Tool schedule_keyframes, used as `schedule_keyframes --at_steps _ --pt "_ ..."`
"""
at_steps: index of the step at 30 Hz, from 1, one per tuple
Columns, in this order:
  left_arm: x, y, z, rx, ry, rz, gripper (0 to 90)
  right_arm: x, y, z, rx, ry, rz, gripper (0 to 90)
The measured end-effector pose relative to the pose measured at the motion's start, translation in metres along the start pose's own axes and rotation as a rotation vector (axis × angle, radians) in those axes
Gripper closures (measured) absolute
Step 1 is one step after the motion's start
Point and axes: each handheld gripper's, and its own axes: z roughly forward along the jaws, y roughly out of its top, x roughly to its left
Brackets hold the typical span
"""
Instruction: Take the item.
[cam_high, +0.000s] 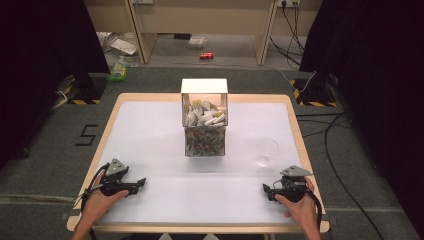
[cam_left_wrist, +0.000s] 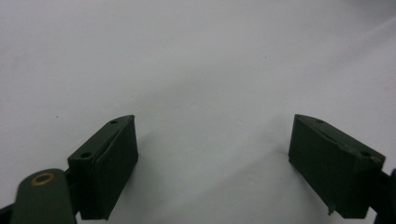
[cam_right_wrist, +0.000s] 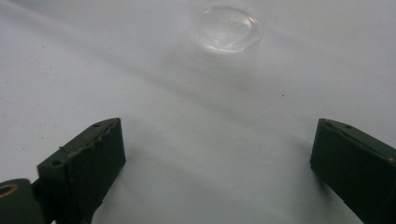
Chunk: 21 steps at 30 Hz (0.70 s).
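Here the light, thin plastic cup (cam_high: 267, 151) could squash, so the wide-open right claw (cam_high: 266, 190) should hold its side softly.

Clear glossy plastic cup (cam_high: 267, 150), matt white tabletop (cam_high: 150, 135), matt black plastic tongs (cam_left_wrist: 212, 163).

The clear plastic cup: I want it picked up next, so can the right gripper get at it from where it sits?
Probably yes. The right gripper is open, the clear plastic cup stands just ahead of it, and bare table lies between them.
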Motion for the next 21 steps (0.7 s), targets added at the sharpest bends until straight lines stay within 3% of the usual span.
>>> schedule_keyframes --at_steps 2,4,5,6,8,21 --pt "0.000 0.000 0.000 0.000 0.000 0.000 14.9 0.000 0.000 -0.001 -0.009 -0.007 0.011 8.6" --pt "0.000 0.000 0.000 0.000 0.000 0.000 14.9 0.000 0.000 -0.004 -0.016 -0.007 0.010 21.0" --pt "0.000 0.000 0.000 0.000 0.000 0.000 14.9 0.000 0.000 -0.004 -0.016 -0.007 0.010 21.0" --pt "0.000 0.000 0.000 0.000 0.000 0.000 14.9 0.001 0.001 -0.008 -0.038 0.023 0.027 19.8" --pt "0.000 0.000 0.000 0.000 0.000 0.000 14.9 0.003 0.002 -0.009 -0.046 0.008 0.033 16.0" --pt "0.000 0.000 0.000 0.000 0.000 0.000 14.9 0.019 0.011 -0.024 -0.123 0.028 0.008 19.9"
